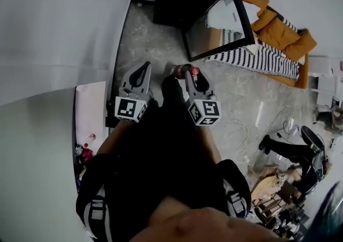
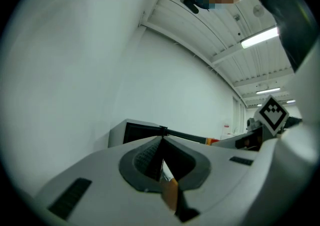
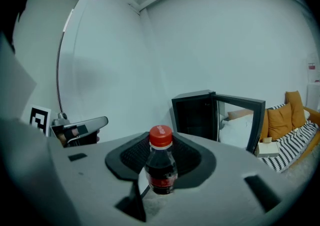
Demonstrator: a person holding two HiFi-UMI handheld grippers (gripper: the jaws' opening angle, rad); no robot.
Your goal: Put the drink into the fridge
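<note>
Right tool (image 1: 186,70) clamped on the drink bottle (image 3: 161,167): dark cola, red cap, upright between the jaws; left tool (image 2: 162,141) empty, jaws closed tip to tip; both tools held out side by side in front of the person; small black fridge (image 3: 194,115) on the floor (image 1: 155,42) ahead, by the white wall; its door (image 3: 241,119) swung open, interior dark; bottle well apart from the fridge, not inside; orange cushions (image 1: 278,29) and striped blanket (image 1: 262,58) lie right of the fridge.
</note>
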